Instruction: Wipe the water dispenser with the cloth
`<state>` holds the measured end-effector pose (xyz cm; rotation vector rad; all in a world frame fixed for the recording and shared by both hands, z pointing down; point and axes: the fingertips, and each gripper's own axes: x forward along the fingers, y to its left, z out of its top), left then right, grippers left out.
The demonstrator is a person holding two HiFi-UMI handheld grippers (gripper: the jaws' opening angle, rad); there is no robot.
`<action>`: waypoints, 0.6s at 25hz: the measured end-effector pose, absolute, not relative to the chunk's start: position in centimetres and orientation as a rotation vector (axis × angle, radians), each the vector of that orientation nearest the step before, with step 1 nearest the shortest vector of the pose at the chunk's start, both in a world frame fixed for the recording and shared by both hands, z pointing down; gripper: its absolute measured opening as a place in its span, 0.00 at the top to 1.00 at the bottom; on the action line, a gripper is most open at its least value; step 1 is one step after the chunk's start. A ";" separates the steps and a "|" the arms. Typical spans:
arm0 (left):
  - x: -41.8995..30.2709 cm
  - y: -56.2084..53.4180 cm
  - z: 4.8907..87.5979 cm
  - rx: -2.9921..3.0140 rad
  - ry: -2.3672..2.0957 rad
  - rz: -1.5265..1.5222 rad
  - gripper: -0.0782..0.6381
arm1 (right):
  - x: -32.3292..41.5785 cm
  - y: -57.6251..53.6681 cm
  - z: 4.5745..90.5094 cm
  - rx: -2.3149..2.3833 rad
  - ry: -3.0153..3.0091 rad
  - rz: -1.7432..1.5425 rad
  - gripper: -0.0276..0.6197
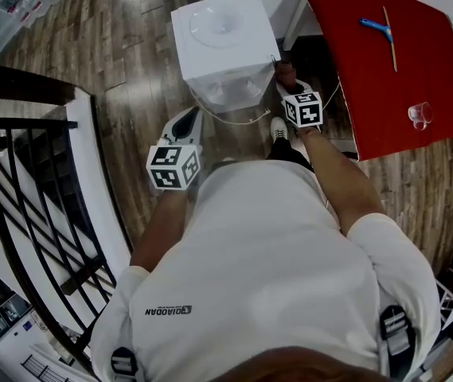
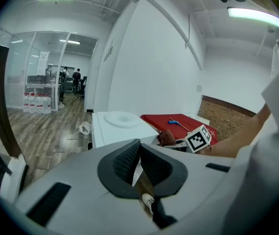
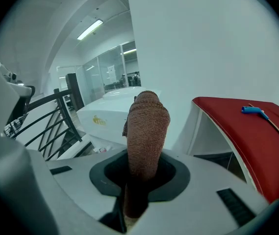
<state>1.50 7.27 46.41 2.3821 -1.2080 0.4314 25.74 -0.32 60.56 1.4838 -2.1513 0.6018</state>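
Observation:
The white water dispenser (image 1: 222, 46) stands on the wood floor ahead of me, its round top recess empty; it also shows in the left gripper view (image 2: 117, 126) and the right gripper view (image 3: 110, 114). My right gripper (image 1: 290, 82) is shut on a brown cloth (image 1: 284, 72) at the dispenser's right front corner. In the right gripper view the cloth (image 3: 146, 131) stands up from between the jaws, hiding that gripper (image 3: 144, 165). My left gripper (image 1: 186, 122) hangs low, left of the dispenser's front. Its pads (image 2: 127, 163) are closed together with nothing held.
A red-topped table (image 1: 369, 62) stands right of the dispenser with a blue-handled tool (image 1: 377, 29) and a clear cup (image 1: 419, 114) on it. A black railing (image 1: 19, 173) runs along the left. A white cable (image 1: 234, 120) lies at the dispenser's foot.

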 end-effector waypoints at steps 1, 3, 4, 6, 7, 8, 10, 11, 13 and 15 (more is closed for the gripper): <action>1.8 6.9 46.3 2.387 -1.206 0.431 0.89 | 26.1 -0.4 60.6 1.486 -2.151 0.610 0.85; 2.5 6.3 46.2 2.396 -1.202 0.433 0.89 | 26.8 -0.4 60.9 1.490 -2.150 0.623 0.85; 2.9 6.0 46.1 2.400 -1.199 0.437 0.89 | 27.2 -0.4 61.0 1.492 -2.149 0.629 0.85; 3.6 5.4 46.1 2.407 -1.193 0.449 0.89 | 28.0 -0.5 61.2 1.497 -2.148 0.646 0.85; 4.0 5.1 46.1 2.409 -1.191 0.454 0.89 | 28.4 -0.5 61.3 1.499 -2.147 0.658 0.85; 4.3 4.8 46.1 2.409 -1.189 0.458 0.89 | 28.7 -0.5 61.4 1.499 -2.149 0.675 0.85; 5.0 4.2 46.0 2.410 -1.186 0.463 0.89 | 29.1 -0.3 61.4 1.483 -2.161 0.722 0.85; 5.4 3.9 46.0 2.412 -1.185 0.466 0.89 | 29.1 -0.2 61.4 1.467 -2.173 0.747 0.85; 6.1 3.2 46.0 2.412 -1.185 0.474 0.89 | 28.9 -0.1 61.0 1.434 -2.209 0.794 0.85; 7.0 2.4 46.0 2.411 -1.183 0.485 0.89 | 28.8 0.0 60.3 1.412 -2.251 0.866 0.85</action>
